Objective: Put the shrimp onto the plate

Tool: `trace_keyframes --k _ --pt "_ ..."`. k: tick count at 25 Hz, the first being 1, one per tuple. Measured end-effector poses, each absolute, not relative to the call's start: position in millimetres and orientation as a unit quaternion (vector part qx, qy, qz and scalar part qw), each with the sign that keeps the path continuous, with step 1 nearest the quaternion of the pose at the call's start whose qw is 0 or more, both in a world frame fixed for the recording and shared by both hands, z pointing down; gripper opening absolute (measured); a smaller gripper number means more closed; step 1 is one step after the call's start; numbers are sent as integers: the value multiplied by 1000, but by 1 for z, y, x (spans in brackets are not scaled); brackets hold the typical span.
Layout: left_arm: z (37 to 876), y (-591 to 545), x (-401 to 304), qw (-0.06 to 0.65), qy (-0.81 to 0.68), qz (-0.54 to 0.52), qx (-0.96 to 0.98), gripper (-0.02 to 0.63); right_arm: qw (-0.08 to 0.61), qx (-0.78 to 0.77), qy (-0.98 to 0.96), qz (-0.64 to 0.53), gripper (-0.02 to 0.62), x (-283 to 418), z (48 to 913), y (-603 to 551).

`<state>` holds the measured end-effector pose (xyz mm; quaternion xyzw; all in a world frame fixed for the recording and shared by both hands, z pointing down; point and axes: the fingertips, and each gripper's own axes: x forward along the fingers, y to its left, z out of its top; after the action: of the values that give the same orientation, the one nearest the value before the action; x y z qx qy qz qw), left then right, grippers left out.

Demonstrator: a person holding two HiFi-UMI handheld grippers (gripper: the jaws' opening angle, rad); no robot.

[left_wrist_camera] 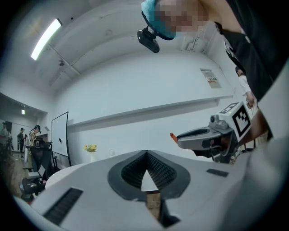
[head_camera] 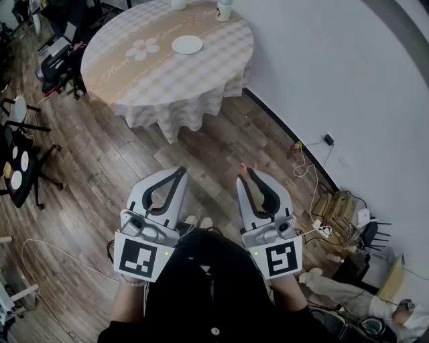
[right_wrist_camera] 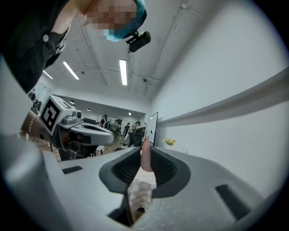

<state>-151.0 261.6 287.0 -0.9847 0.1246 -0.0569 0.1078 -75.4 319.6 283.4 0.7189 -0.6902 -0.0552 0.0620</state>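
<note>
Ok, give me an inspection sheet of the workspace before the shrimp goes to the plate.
Surface: round table with a checked cloth, ahead of the person, not under the grippers.
Job's things: white plate bare on the table; shrimp held off the table.
Clutter: cup at the table's far edge.
Grippers: left hand-held gripper shut, nothing in it; right hand-held gripper shut on the shrimp.
Cables: white cables on the floor along the wall, right side.
Surroundings: wooden floor, white wall, chairs at left.
</note>
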Motion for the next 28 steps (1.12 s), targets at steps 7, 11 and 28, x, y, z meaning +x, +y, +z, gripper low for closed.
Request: trace_keyframes --k 7,11,28 --pt "284 272 -142 108 133 -53 -984 0 56 718 -691 -66 55 -63 279 331" --pt "278 279 -138 112 139 -44 -983 0 65 713 -695 -71 55 -58 281 337" --pt "270 300 -123 99 172 -27 -980 0 42 706 -702 -86 55 -34 274 361"
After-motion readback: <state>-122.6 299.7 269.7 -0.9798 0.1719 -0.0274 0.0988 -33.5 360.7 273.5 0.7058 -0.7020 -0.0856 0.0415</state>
